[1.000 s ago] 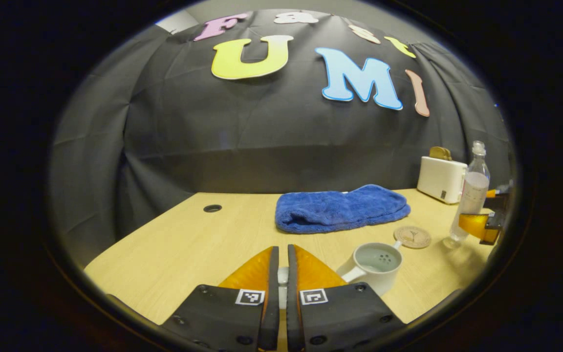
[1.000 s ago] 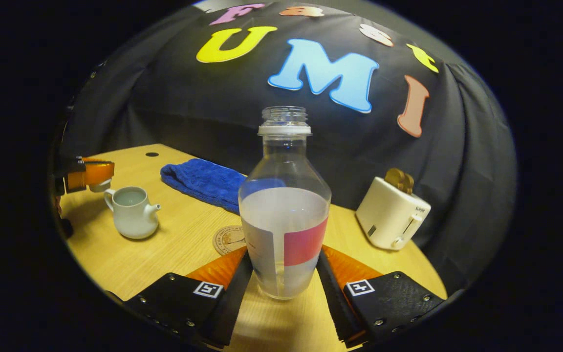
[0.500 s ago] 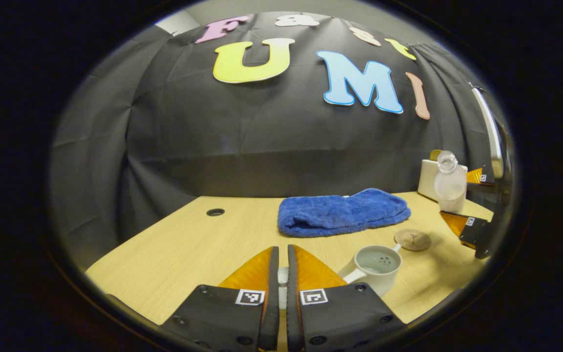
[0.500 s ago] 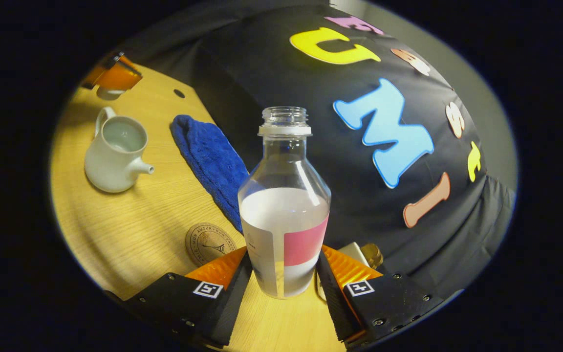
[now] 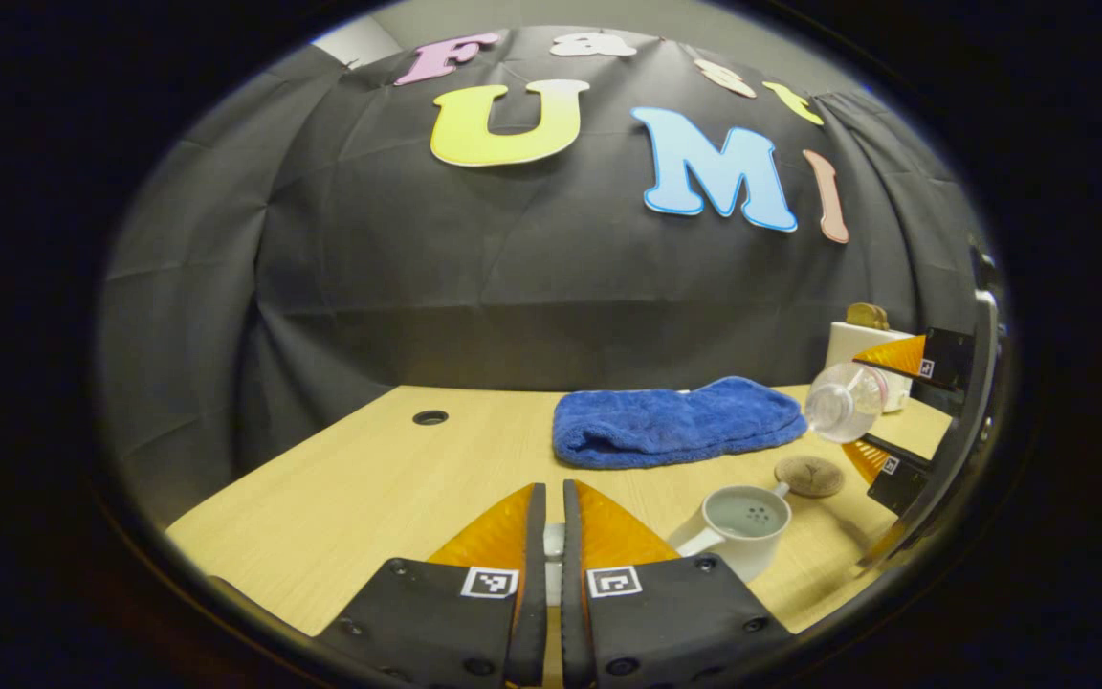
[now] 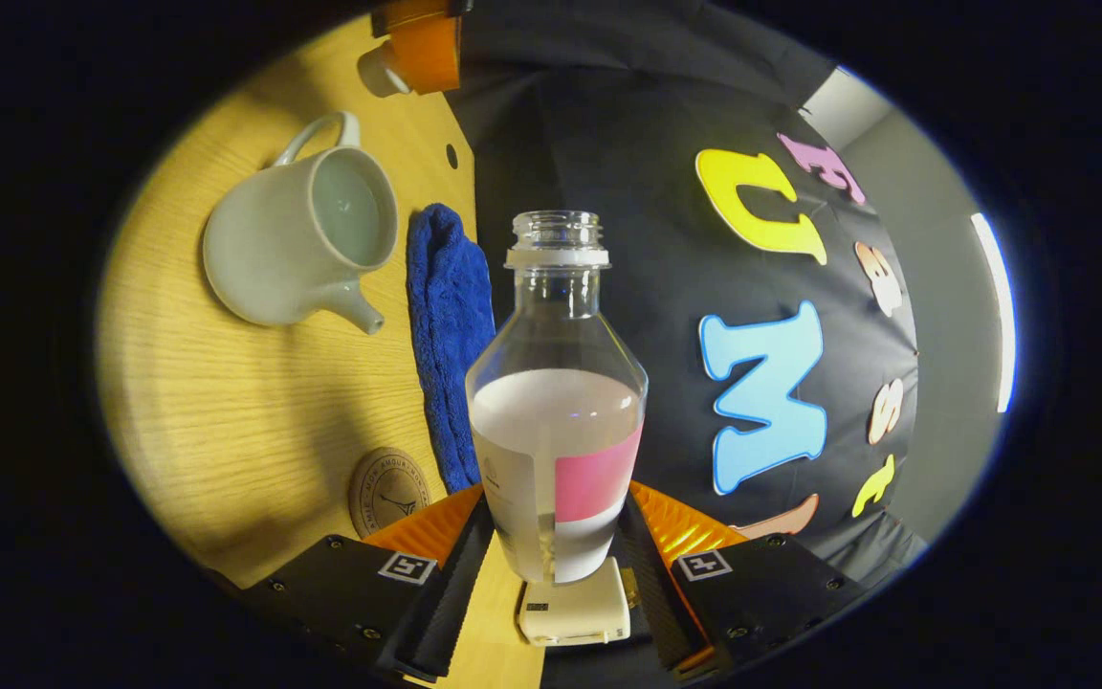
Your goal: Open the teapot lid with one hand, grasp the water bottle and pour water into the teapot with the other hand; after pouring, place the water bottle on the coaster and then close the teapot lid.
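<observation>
Bottle (image 6: 556,411) tipped further | right fingers (image 6: 474,536) grip it | left fingers (image 5: 537,536) clamp lid (image 5: 553,545)

Both views are lit evenly and rather dimly from overhead, and a warm tone is given to the worktop (image 5: 369,478). In the right gripper view a bright strip light (image 6: 993,306) is seen at the far right edge, and its surroundings are slightly washed out. Soft, broad shadows are cast on the wood near the teapot (image 6: 297,239) and beside the coaster (image 6: 388,491). Strong fisheye bending is seen towards the rims, where the worktop edge is curved and detail is darkened. The water bottle (image 6: 557,402) is rendered sharply, with faint glare on its shoulder; in the left gripper view it (image 5: 843,402) is slightly blurred.
</observation>
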`<control>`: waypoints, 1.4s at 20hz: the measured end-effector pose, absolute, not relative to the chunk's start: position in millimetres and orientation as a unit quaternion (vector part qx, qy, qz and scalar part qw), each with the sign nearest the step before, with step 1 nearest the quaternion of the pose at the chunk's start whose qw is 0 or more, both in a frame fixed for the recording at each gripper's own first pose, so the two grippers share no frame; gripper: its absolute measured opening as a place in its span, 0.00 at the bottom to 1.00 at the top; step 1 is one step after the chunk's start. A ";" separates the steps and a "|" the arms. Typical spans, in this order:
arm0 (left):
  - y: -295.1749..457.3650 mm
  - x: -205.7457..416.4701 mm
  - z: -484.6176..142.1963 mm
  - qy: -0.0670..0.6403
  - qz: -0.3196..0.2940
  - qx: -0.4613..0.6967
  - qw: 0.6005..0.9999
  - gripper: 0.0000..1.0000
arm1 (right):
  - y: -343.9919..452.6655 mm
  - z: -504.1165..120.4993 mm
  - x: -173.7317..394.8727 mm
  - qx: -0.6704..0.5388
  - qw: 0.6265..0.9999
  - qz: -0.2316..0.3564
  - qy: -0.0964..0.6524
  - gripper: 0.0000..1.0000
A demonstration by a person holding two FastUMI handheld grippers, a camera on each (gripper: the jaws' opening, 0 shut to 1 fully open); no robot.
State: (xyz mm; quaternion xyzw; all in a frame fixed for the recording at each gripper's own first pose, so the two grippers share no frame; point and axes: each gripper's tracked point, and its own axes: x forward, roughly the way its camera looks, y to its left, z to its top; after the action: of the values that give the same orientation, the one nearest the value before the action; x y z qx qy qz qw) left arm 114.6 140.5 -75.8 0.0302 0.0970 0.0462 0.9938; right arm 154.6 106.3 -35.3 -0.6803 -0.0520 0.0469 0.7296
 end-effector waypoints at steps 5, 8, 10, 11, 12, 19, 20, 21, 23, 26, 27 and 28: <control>141.2 113.3 -73.9 0.095 0.048 0.029 0.994 0.12 | 121.7 -29.7 154.5 -0.727 0.679 0.049 -0.087 0.76; 141.1 113.4 -74.1 0.094 0.048 0.027 0.994 0.12 | 123.3 -28.6 154.1 -0.745 0.658 0.049 -0.095 0.76; 141.6 113.2 -74.1 0.095 0.049 0.026 0.994 0.12 | 127.4 -26.6 151.7 -0.762 0.637 0.045 -0.105 0.76; 141.3 113.5 -73.4 0.096 0.048 0.026 0.994 0.12 | 128.3 -28.2 148.4 -0.772 0.625 0.044 -0.110 0.76; 141.8 112.9 -73.8 0.096 0.049 0.025 0.994 0.12 | 128.7 -30.0 144.4 -0.781 0.613 0.046 -0.114 0.76; 142.2 112.5 -73.9 0.098 0.048 0.022 0.994 0.12 | 134.5 -22.4 150.4 -0.827 0.545 0.040 -0.128 0.76; 142.6 113.2 -74.5 0.099 0.048 0.023 0.994 0.12 | 135.9 -21.2 151.0 -0.831 0.538 0.040 -0.131 0.76; 142.9 113.0 -74.9 0.099 0.048 0.023 0.994 0.12 | 135.3 -20.9 151.2 -0.834 0.534 0.039 -0.132 0.76; 142.4 113.6 -75.5 0.101 0.047 0.022 0.994 0.12 | 137.3 -16.4 153.1 -0.838 0.526 0.035 -0.137 0.76; 143.1 113.8 -76.9 0.103 0.046 0.022 0.993 0.13 | 142.0 -6.3 151.0 -0.847 0.508 0.026 -0.153 0.76; 142.9 114.3 -77.2 0.105 0.045 0.022 0.993 0.13 | 143.1 -3.7 153.0 -0.850 0.502 0.024 -0.158 0.76; 143.1 113.7 -77.7 0.105 0.045 0.023 0.993 0.13 | 143.2 -2.9 152.3 -0.853 0.497 0.024 -0.161 0.76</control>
State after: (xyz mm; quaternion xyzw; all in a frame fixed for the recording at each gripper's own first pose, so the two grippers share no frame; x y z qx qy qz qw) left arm 113.7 143.1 -77.7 0.0228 0.1054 0.0451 0.9931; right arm 152.3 143.2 -2.9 -0.8525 -0.1611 0.0241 0.4967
